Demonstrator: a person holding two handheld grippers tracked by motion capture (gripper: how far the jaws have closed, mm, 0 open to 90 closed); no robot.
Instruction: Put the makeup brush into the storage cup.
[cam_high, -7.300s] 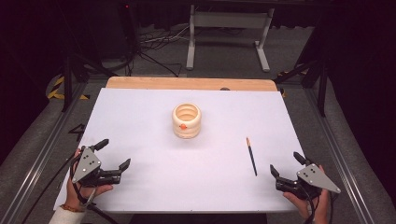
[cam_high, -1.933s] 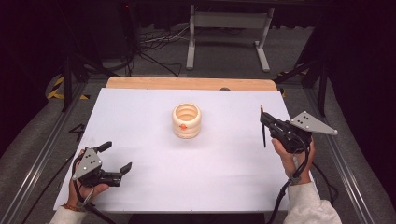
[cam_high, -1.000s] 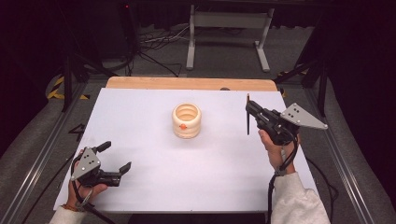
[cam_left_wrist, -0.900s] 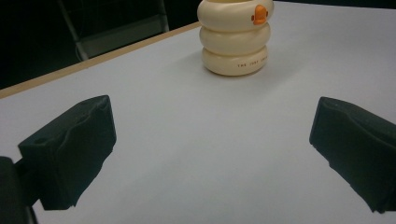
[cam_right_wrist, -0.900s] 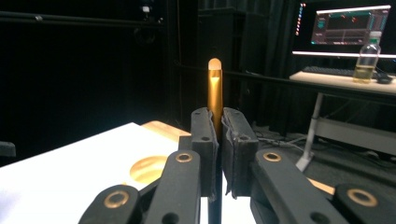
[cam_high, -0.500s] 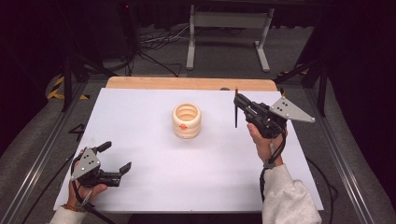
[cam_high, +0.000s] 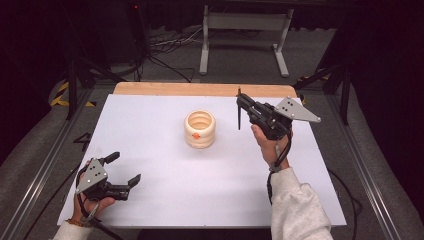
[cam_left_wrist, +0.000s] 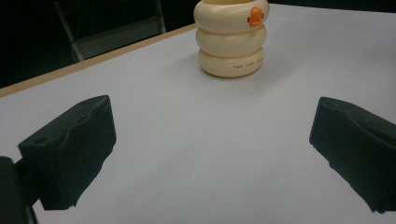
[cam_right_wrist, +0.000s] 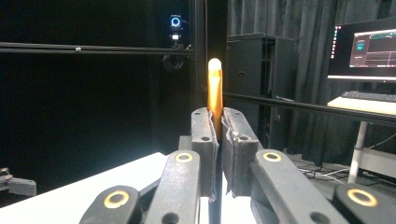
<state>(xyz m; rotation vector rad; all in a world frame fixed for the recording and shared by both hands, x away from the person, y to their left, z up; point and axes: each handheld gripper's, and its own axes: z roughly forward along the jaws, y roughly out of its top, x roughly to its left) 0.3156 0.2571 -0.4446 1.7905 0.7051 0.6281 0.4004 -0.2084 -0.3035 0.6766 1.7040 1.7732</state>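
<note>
A cream ribbed cup (cam_high: 200, 129) with an orange mark stands at the middle of the white table (cam_high: 150, 125); it also shows in the left gripper view (cam_left_wrist: 232, 37). My right gripper (cam_high: 241, 104) is raised to the right of the cup, shut on a thin dark pencil (cam_high: 239, 116) that hangs upright. In the right gripper view the pencil's orange upper end (cam_right_wrist: 215, 88) sticks up between the closed jaws (cam_right_wrist: 218, 140). My left gripper (cam_high: 124, 169) rests open at the table's front left, nothing between its pads (cam_left_wrist: 70, 149).
A wooden strip (cam_high: 200, 89) runs along the table's far edge. Beyond it stand a metal frame (cam_high: 240, 30) and cables on the floor. A monitor (cam_right_wrist: 366, 46) on a desk and dark curtains lie off the table's side.
The right gripper has carried the pencil leftward and slightly farther back, closer to the cup. The left gripper has stayed where it was.
</note>
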